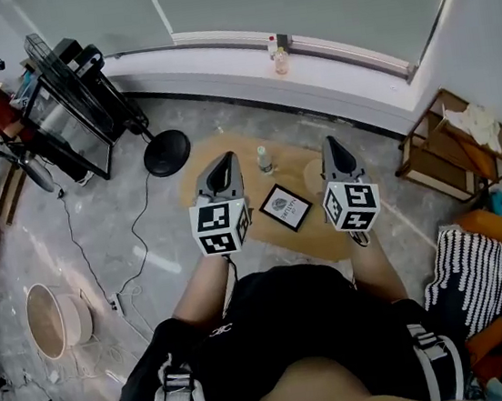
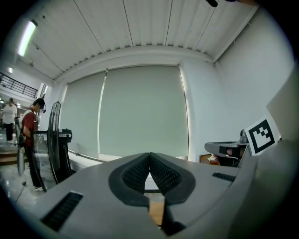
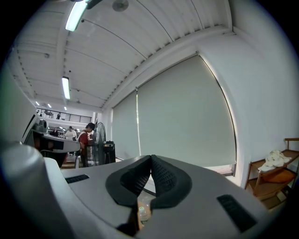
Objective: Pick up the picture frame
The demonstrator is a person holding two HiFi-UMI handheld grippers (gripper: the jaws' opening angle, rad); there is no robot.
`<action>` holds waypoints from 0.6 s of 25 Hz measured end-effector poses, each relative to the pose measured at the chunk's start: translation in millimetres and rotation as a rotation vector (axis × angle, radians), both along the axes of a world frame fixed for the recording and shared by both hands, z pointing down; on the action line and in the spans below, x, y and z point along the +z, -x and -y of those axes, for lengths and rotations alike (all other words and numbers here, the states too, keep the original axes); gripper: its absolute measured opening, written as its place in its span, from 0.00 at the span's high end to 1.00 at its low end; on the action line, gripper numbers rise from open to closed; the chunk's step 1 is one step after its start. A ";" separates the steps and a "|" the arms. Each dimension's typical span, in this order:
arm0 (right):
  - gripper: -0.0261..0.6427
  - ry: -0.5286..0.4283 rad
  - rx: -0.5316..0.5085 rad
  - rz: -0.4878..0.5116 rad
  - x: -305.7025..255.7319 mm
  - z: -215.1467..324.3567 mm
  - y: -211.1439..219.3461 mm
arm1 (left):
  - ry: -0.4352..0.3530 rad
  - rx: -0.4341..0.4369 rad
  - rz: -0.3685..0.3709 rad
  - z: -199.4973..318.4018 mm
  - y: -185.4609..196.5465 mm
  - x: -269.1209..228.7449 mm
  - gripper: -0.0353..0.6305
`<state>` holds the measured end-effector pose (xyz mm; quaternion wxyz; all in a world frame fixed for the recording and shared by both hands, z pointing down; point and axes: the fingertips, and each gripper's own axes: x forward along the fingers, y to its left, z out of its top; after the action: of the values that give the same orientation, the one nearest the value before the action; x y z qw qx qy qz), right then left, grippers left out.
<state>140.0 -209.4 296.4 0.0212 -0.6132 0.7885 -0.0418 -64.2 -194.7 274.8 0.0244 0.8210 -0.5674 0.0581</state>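
Head view: the frame point(image 1: 286, 207) lies below, between our left gripper point(image 1: 225, 160) and right gripper point(image 1: 332, 143). Left gripper view: jaws together, empty. Right gripper view: likewise. Descending closed, we might shove the frame or topple the bottle point(image 1: 264, 159).

left gripper point(image 1: 225, 160): grey shell, black ribbed fingers point(image 2: 138, 172) | right gripper point(image 1: 331, 143): same | cubes point(image 1: 221, 226): black-white markers | clothing point(image 1: 285, 319): black, grey straps point(image 1: 165, 397)

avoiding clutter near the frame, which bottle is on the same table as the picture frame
The clear bottle standing on the low wooden table, just beyond the picture frame. The other bottle stands far off on the window ledge.
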 end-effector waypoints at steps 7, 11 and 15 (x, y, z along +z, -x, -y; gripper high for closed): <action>0.94 0.045 0.008 -0.014 15.0 55.0 -4.0 | 0.052 0.031 0.000 60.8 -8.3 20.1 0.91; 0.94 0.064 0.033 -0.013 20.2 76.1 2.0 | 0.072 0.067 -0.011 92.9 -0.9 25.5 0.91; 0.94 0.078 0.071 -0.019 25.6 89.7 3.1 | 0.065 0.125 -0.003 118.2 1.7 27.4 0.91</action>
<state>136.9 -299.1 322.0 -0.0087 -0.6415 0.7642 -0.0662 -65.9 -312.9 302.2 0.0483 0.8537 -0.5128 0.0765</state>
